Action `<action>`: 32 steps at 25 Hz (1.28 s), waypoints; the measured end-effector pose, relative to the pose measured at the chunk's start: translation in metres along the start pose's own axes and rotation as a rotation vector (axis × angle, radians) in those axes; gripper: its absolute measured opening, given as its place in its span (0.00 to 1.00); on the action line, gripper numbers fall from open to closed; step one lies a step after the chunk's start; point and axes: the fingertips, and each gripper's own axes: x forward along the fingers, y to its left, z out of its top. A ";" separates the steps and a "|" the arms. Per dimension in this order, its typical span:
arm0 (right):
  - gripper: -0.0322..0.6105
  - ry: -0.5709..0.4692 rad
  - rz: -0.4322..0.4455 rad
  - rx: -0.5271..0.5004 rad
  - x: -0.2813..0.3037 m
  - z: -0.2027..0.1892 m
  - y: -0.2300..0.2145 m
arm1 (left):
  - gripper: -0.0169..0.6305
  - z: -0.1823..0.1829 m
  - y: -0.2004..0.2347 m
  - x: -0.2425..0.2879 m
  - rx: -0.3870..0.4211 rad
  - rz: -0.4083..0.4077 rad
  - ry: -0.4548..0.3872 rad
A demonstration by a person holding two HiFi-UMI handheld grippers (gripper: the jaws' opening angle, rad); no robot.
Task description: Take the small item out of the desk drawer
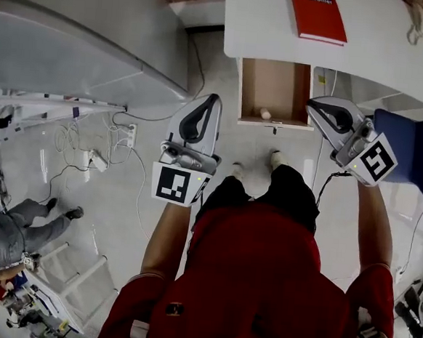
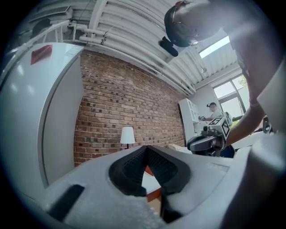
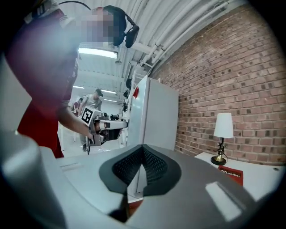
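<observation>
Head view first: the drawer (image 1: 251,87) is pulled open under the white desk (image 1: 381,47), top centre of the frame. The small item (image 1: 265,113) is a pale, roundish lump on the drawer floor, right up against the front edge. Your left gripper (image 1: 212,100) hangs left of the drawer and your right gripper (image 1: 315,105) right of it, both well clear of the item.

Left gripper view: the fingers (image 2: 134,167) are pressed together at the tips with nothing between them, and they point at the brick wall, not into the drawer.

Right gripper view: same deal, fingers (image 3: 154,165) closed on each other and empty. The drawer doesn't show here.

Handling-wise, it's too tiny to read properly, but I'd guess light and rigid, and rounded enough to roll or squirt away. I'd spread the fingers, come in from above, and pinch across its widest part. The front wall sits so close that it may crowd one finger.
</observation>
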 end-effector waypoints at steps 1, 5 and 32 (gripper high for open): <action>0.07 0.001 0.032 0.000 0.000 -0.004 -0.007 | 0.03 -0.002 -0.002 0.007 -0.001 0.021 0.003; 0.07 0.014 0.157 -0.008 -0.001 -0.023 -0.032 | 0.03 -0.009 -0.011 0.031 -0.008 0.112 0.013; 0.14 0.360 0.930 -0.318 0.080 -0.244 0.027 | 0.03 -0.103 0.012 0.015 -0.030 0.407 0.111</action>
